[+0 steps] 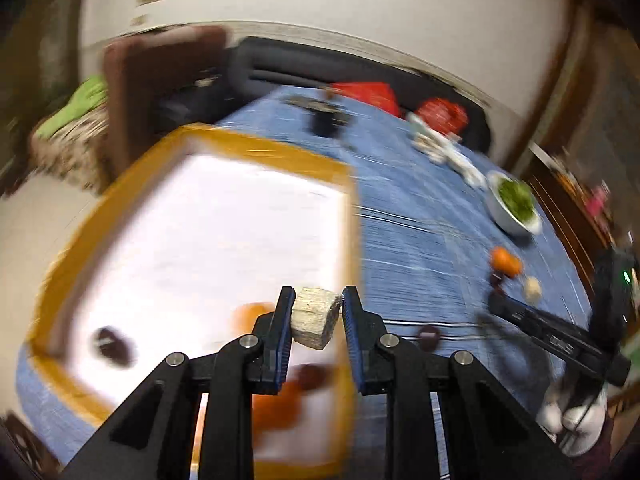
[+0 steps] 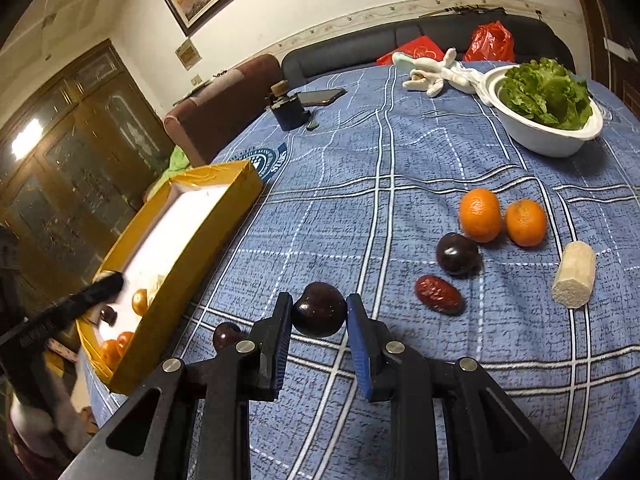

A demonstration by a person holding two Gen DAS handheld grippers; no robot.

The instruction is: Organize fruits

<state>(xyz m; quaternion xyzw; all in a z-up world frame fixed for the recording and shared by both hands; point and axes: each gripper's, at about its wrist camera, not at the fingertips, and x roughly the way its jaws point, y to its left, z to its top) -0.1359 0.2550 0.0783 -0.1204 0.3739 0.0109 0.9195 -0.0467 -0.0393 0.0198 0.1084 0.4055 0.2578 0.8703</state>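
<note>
My left gripper (image 1: 316, 312) is shut on a pale sugarcane chunk (image 1: 314, 318) and holds it over the yellow box (image 1: 256, 148), whose white floor holds oranges (image 1: 248, 316) and dark plums (image 1: 112, 344). The left wrist view is motion-blurred. My right gripper (image 2: 318, 314) is shut on a dark plum (image 2: 320, 314) just above the blue checked cloth (image 2: 360, 184). Another plum (image 2: 226, 334) lies left of it. Two oranges (image 2: 480, 214), a plum (image 2: 458, 254), a red date (image 2: 438, 294) and a sugarcane chunk (image 2: 574, 278) lie to the right. The yellow box (image 2: 192, 264) stands at the left.
A white bowl of lettuce (image 2: 548, 100) stands at the far right. A dark ink bottle (image 2: 288, 110), a phone (image 2: 322, 96) and a white plush toy (image 2: 436, 70) lie at the far side. Red bags (image 2: 494, 42) sit on the dark sofa behind. A brown chair (image 2: 224, 104) stands by the table's left edge.
</note>
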